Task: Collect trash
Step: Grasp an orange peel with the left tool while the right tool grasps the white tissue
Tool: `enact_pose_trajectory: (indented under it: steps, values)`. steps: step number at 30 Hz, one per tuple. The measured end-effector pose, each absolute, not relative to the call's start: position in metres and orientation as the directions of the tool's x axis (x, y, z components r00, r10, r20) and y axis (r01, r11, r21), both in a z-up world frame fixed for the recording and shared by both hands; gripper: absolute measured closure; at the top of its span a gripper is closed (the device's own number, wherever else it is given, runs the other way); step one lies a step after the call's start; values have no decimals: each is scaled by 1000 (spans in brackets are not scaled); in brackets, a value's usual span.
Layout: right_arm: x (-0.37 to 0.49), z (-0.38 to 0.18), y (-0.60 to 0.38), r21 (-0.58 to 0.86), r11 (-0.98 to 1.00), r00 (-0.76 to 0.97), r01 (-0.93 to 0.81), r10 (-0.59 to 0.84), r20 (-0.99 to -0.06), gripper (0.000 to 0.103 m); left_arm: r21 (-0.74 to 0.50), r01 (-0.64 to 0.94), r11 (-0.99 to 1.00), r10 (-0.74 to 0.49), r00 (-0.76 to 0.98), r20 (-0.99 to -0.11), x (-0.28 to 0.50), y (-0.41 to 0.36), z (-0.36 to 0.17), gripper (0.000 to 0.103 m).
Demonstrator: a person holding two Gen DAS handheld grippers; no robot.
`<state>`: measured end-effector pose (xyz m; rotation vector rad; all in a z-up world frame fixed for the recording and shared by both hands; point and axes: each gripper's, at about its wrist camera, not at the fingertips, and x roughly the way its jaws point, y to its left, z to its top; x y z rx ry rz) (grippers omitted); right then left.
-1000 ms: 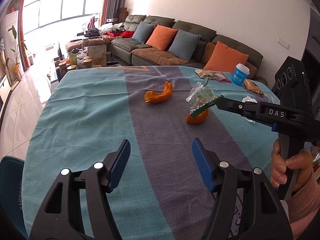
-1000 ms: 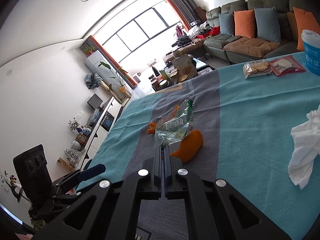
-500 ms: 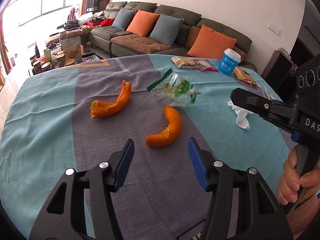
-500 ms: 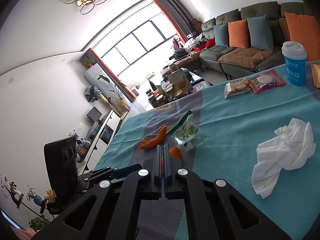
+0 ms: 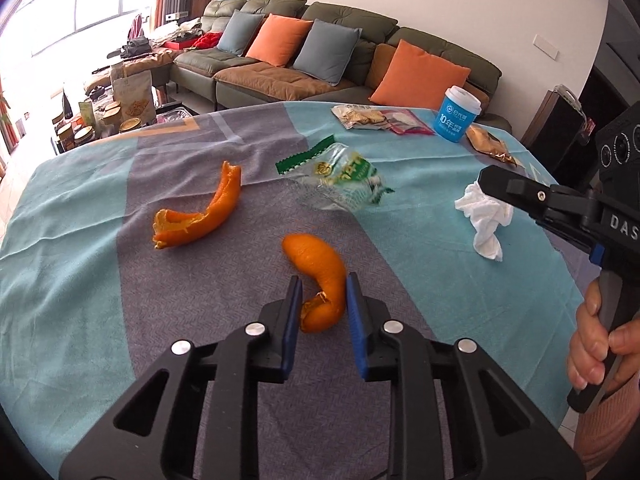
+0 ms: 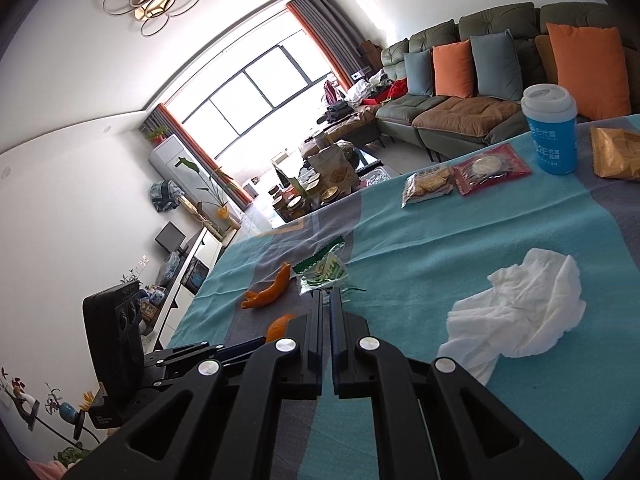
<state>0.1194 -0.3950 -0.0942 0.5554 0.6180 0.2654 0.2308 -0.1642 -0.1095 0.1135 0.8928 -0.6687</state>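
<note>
My left gripper straddles the near end of a curved orange peel on the table; its blue pads stand close on both sides, and I cannot tell if they touch it. A second orange peel lies to the left. A clear green-printed wrapper lies beyond, also in the right wrist view. A crumpled white tissue lies right of my right gripper, which is shut and empty above the table.
The table carries a teal and grey cloth. At its far side are snack packets, a blue cup and a brown packet. A green sofa stands behind.
The wrapper left my right gripper and now lies on the table; that gripper drew back to the right. My left gripper moved forward and narrowed around the near orange peel.
</note>
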Motion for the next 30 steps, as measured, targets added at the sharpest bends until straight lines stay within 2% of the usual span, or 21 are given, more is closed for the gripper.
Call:
enact_pose_trajectory:
  steps: [5,11,12,13,17,25,26,28,30]
  values:
    - [105,-93,-417,534,845,815,-3,312,-489,92,-174,589,789,-499,451,-740,216,-154,-104,88]
    - [96,-95,-448,482,870,830,103,192,-524,77,-186,581,792,-512,468,-721,205,-140,-95,89]
    - [95,-97,-453,469,874,827,129,166,-537,70,-185,580,794,-511,471,-719,202,-137,-94,89]
    - [94,-99,-457,456,876,823,156,139,-550,58,-180,579,795,-509,476,-717,199,-135,-93,89]
    - [97,-111,-469,436,875,795,212,105,-597,49,-175,566,806,-500,491,-713,192,-125,-89,89]
    - [112,-130,-461,400,889,732,222,120,-671,51,-171,532,829,-479,519,-708,181,-103,-86,89]
    - [113,-130,-460,398,891,730,219,121,-673,54,-173,526,833,-477,522,-707,180,-100,-86,89]
    - [115,-132,-461,396,890,722,226,119,-681,68,-181,515,838,-476,526,-704,177,-93,-85,89]
    - [114,-133,-463,409,883,723,230,126,-679,77,-186,502,844,-473,534,-701,174,-85,-84,89]
